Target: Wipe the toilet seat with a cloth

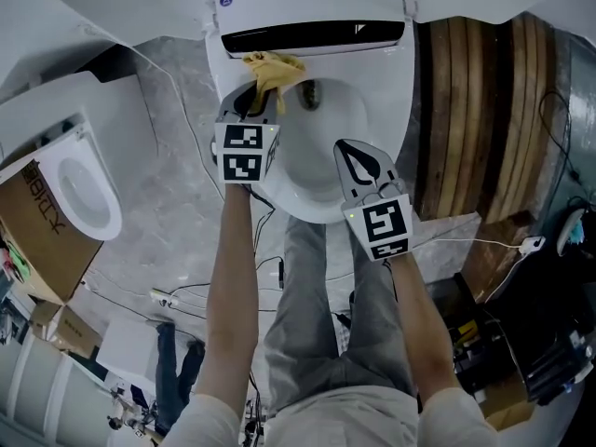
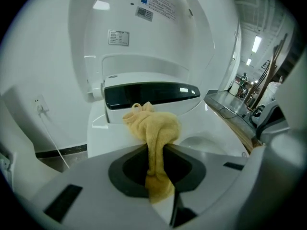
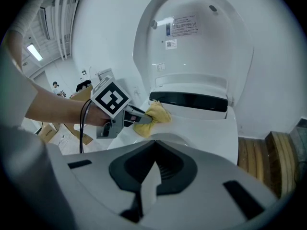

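At the back of the toilet seat (image 1: 384, 101), your left claw (image 1: 253, 102) pinches the yellow cloth (image 1: 275, 68) near one end. It looks soft, light and floppy, so a bunched hold suits it. Your right claw (image 1: 359, 161) hovers closed and empty.

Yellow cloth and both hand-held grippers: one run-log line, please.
left hand-held gripper: shut on yellow cloth | cloth: on rear of toilet seat | right hand-held gripper: shut, empty
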